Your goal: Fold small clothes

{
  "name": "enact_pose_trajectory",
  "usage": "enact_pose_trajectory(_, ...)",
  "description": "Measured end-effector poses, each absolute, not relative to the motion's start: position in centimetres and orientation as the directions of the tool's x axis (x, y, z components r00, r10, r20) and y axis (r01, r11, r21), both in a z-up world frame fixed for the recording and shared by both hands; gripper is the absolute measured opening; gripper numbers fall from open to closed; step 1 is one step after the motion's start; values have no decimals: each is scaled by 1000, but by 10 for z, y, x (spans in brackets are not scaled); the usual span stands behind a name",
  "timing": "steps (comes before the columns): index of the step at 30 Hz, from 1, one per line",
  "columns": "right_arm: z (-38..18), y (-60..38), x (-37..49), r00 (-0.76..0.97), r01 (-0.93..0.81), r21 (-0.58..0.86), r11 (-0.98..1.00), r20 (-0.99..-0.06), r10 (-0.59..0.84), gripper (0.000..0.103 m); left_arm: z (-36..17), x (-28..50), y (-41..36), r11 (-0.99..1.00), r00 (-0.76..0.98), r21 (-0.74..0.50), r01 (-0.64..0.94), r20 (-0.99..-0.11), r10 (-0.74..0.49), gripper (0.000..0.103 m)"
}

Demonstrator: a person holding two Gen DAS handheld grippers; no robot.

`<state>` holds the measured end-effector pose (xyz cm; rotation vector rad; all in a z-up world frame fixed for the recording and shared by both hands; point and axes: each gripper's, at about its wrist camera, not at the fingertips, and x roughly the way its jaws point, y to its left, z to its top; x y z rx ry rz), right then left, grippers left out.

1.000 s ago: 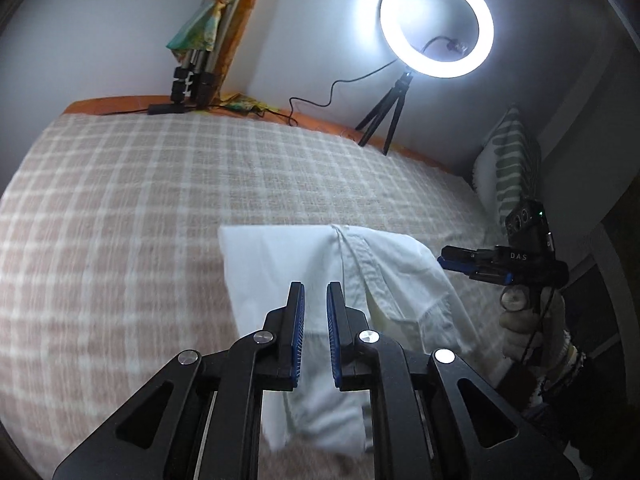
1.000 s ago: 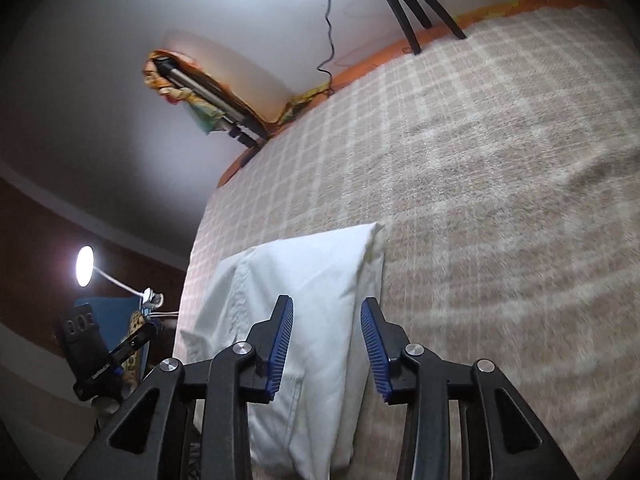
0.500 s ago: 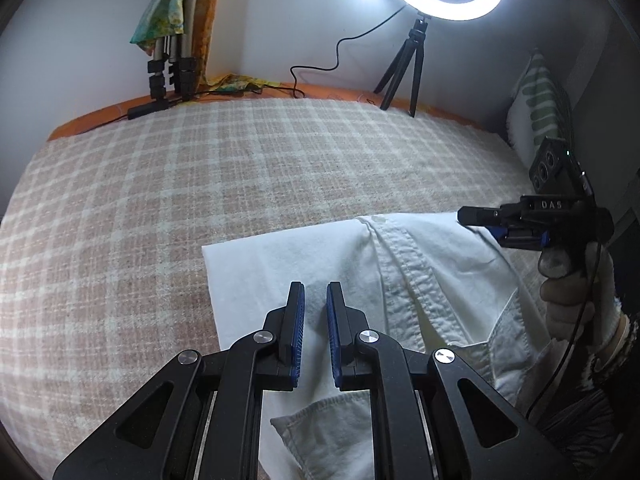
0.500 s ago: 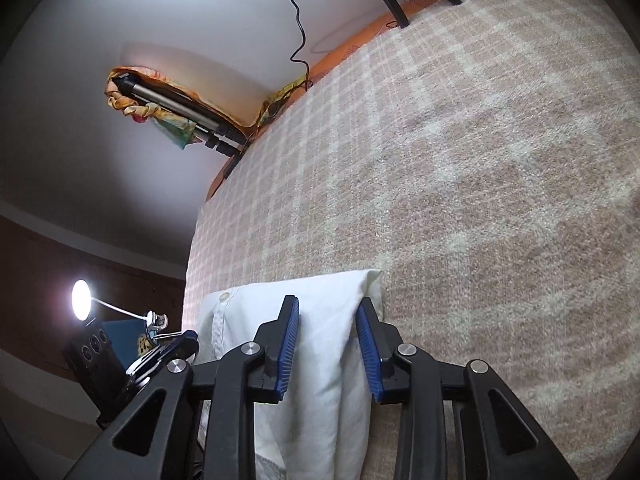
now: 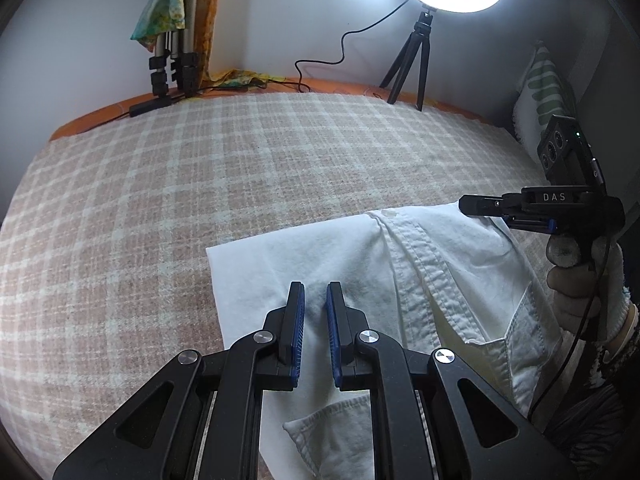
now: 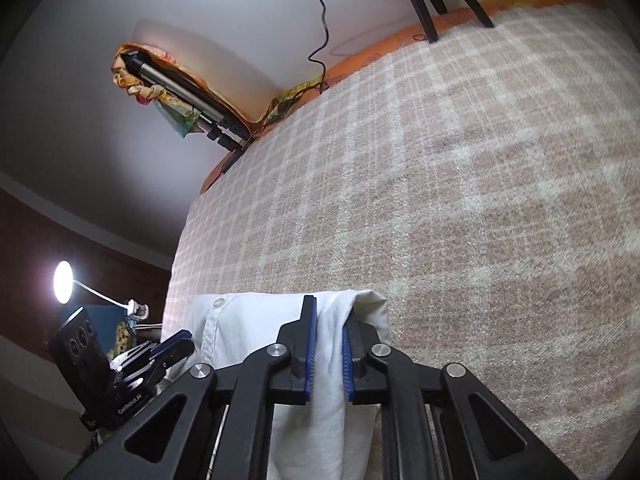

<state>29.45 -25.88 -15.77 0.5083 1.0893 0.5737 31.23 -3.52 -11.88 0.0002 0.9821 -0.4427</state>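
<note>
1. pinching a fold of the small white cotton button-up shirt (image 6: 256, 320), the right gripper (image 6: 329, 344) has just been closing, and its blue-padded jaws now press the cloth at the shirt's far corner.
2. the left gripper (image 5: 316, 316) has its jaws drawn nearly together over the flat white panel of the shirt (image 5: 280, 268); a thin strip of fabric shows in the gap, and whether it is gripped cannot be told.
3. seen from the left wrist, a gloved hand (image 5: 580, 292) holds the right gripper (image 5: 520, 210) at the shirt's right edge.
4. the shirt's left edge lies straight on the beige and cream checked blanket (image 5: 180, 184), with wide bare blanket to the left and beyond.
5. at the far edge an orange border (image 5: 100, 118) meets the wall, where a lit ring light on a black tripod (image 5: 416, 52) and a second folded tripod (image 5: 172, 64) stand.
6. a striped cushion (image 5: 544, 92) sits at the right.
</note>
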Motion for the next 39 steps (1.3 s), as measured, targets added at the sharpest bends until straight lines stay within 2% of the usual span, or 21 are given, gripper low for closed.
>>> enact_pose_trajectory(6, -144, -249, 291, 392, -244, 556, 794, -693, 605, 3, -124, 320, -23, 907, 449, -276, 318, -799, -401, 10)
enact_pose_trajectory(14, -146, -231, 294, 431, -317, 382, 868, -757, 491, 0, -136, 321, -21, 905, 439, -269, 328, -805, -399, 9)
enact_pose_trajectory(17, -153, -231, 297, 424, -315, 347, 883, -781, 458, 0, -128, 321, -8, 916, 461, -282, 286, -797, -390, 9)
enact_pose_trajectory(19, -147, -239, 299, 409, -293, 385, 875, -777, 479, 6, -119, 319, 8, 922, 492, -298, 249, -781, -385, 10)
enact_pose_trajectory(21, -135, -246, 295, 437, -272, 386, 881, -766, 471, 8, -113, 318, 21, 922, 514, -323, 215, -765, -388, 10)
enact_pose_trajectory(23, -121, -242, 283, 476, -289, 331, 898, -765, 435, 15, -109, 316, 28, 918, 524, -342, 203, -754, -397, 9)
enact_pose_trajectory(26, -102, -219, 258, 497, -397, 255, 882, -748, 440, 15, -104, 309, 24, 904, 524, -367, 220, -737, -427, 9)
enact_pose_trajectory(31, -101, -174, 232, 465, -523, 165, 836, -767, 442, 16, -112, 303, -12, 912, 481, -270, 309, -782, -395, 10)
enact_pose_trajectory(39, -137, -174, 234, 382, -505, 184, 843, -828, 410, 13, -141, 308, -12, 916, 437, -233, 327, -822, -365, 10)
